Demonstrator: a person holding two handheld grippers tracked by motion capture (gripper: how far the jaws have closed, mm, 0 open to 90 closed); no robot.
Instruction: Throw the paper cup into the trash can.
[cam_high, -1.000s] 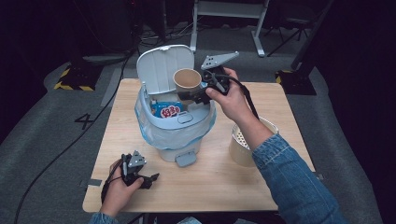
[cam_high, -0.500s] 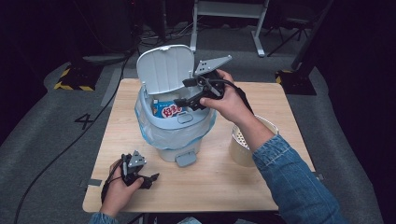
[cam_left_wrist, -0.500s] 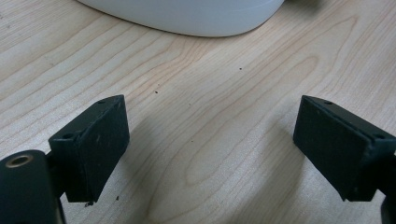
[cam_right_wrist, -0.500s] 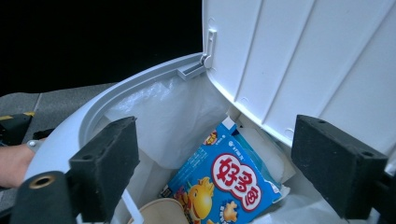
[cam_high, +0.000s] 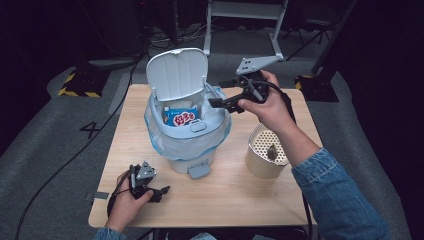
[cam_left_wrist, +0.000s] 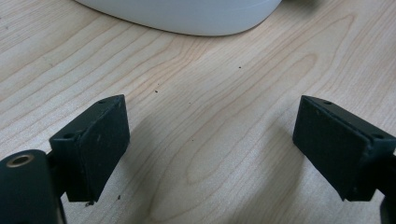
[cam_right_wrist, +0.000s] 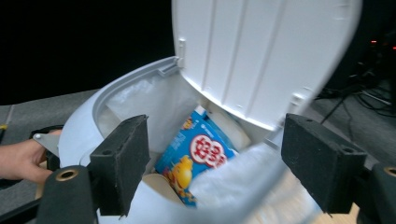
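The wooden surface (cam_high: 225, 195) carries a pale bin (cam_high: 187, 130) lined with a bag, its lid (cam_high: 176, 74) standing upright at the back. To its right, apart from it, stands a perforated cream pot (cam_high: 265, 155) with a small dark scrap inside. In the bin lies a blue snack pack (cam_right_wrist: 198, 158) with red and white print, and the rim of a paper cup (cam_right_wrist: 156, 184) shows just below it in my right gripper view. My right gripper (cam_high: 220, 102) hangs over the bin's right rim, jaws apart with nothing between them; they have just been opening and then closing a little. My left gripper (cam_high: 159, 192) rests on the surface near its front left corner, jaws wide and empty, with the bin's base beyond.
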